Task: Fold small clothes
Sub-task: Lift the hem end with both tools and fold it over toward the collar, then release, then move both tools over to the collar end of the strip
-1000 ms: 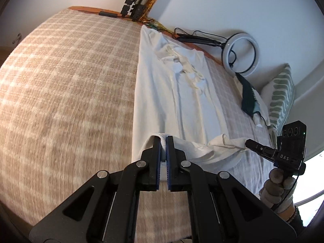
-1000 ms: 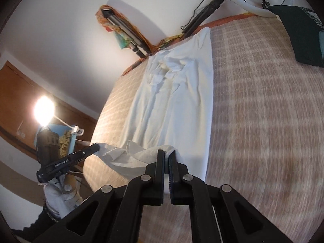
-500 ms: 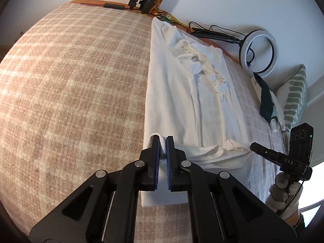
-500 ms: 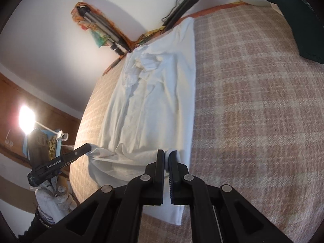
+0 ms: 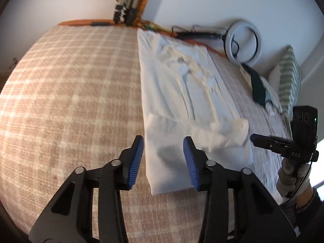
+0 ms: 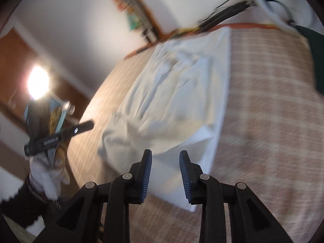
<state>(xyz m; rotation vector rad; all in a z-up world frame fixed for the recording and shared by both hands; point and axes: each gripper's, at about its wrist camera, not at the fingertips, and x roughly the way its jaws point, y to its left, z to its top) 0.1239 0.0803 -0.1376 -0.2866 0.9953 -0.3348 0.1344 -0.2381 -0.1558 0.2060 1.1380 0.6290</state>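
A long white garment lies lengthwise on the plaid bedspread, its near end turned back in a short fold. It also shows in the right wrist view. My left gripper is open and empty just above the garment's near left corner. My right gripper is open and empty above the near right corner. The right gripper also shows in the left wrist view, and the left gripper in the right wrist view.
A white ring light and a black stand lie at the bed's far edge. A dark green cloth and a green striped pillow lie to the right. Tripod legs stand in the far corner.
Both grippers were shut on the garment's near hem and carried it forward over the body. Now both have opened and let go, and the hem lies folded back.
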